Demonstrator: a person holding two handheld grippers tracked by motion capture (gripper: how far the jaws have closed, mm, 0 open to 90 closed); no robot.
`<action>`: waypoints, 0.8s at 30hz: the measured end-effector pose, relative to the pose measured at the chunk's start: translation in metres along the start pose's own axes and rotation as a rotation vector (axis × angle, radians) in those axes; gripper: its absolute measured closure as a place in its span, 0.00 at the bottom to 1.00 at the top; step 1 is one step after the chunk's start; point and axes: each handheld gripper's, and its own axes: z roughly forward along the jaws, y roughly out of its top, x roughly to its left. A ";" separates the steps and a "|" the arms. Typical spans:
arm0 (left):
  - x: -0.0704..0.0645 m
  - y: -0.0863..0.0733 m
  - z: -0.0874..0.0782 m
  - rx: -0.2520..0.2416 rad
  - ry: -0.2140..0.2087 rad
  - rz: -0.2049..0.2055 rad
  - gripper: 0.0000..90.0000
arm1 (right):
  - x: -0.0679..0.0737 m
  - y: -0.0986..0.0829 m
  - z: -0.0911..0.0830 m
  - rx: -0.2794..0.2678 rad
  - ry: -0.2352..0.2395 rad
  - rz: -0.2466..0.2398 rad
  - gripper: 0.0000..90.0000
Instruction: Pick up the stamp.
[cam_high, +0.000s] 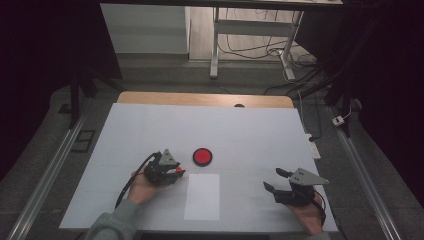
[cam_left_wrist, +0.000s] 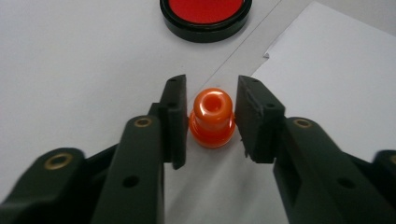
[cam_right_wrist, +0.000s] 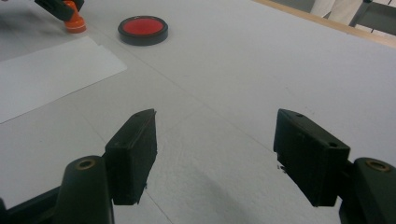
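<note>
Stamp (cam_left_wrist: 211, 119) stands left of the paper (cam_high: 202, 196), bracketed by the left gripper (cam_left_wrist: 210, 116), jaws not visibly clamped; right gripper (cam_right_wrist: 215, 154) gapes empty; stamping seemingly remains.

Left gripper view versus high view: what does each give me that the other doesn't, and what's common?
Left gripper view: the orange stamp's knobbed top and wider base, with the left tongs close on both its sides; contact is unclear. High view: the right tongs wide open over the bare white mat, plus the paper sheet's full outline. Both: the stamp, the red ink pad and the paper sheet.
</note>
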 end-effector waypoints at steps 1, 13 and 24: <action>0.000 0.000 0.001 0.001 0.002 0.003 0.75 | 0.000 0.000 0.000 0.001 0.000 0.002 0.33; 0.002 0.000 -0.006 -0.039 0.003 -0.012 0.80 | 0.000 0.000 0.000 0.002 0.006 0.003 0.33; 0.008 -0.001 -0.018 -0.097 -0.024 -0.052 0.80 | -0.001 0.000 0.000 -0.006 0.001 0.007 0.34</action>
